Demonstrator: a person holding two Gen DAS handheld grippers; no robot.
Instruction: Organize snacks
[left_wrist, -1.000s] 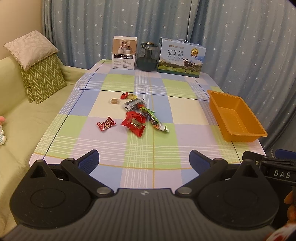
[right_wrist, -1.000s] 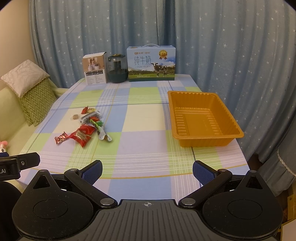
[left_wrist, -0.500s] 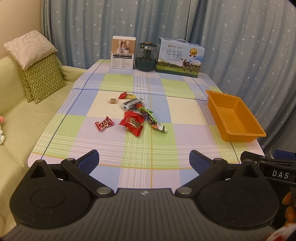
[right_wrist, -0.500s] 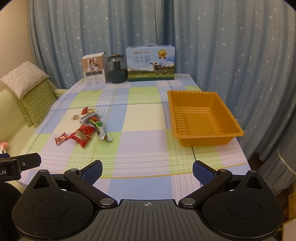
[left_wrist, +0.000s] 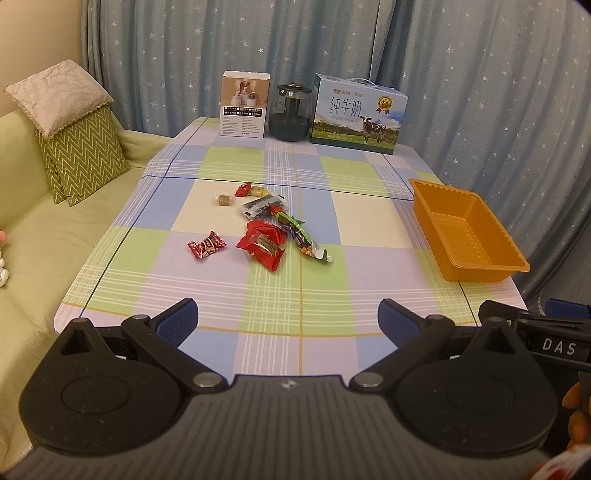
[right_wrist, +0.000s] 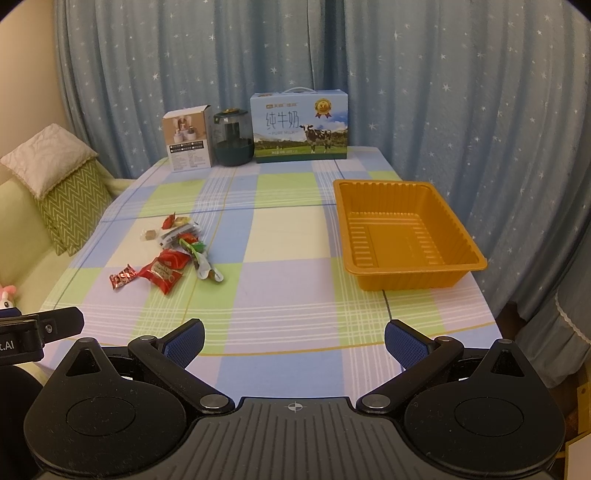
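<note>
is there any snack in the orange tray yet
No, the orange tray shows only its bare ribbed floor, while the snack wrappers all lie on the checked tablecloth to its left.

Place: home living room
Seating: green sofa (left_wrist: 44, 236) with cushions (left_wrist: 79, 155)
Table: checked cloth (left_wrist: 295, 295), milk box (left_wrist: 356, 112)
Backdrop: blue star curtains (right_wrist: 443, 92)

A pastel blue, green and lilac checked cloth is covering the counter (left_wrist: 236, 295); the ribbed plastic tray (right_wrist: 406, 236) is showing orange, the star-dotted curtain (right_wrist: 443, 92) blue.
</note>
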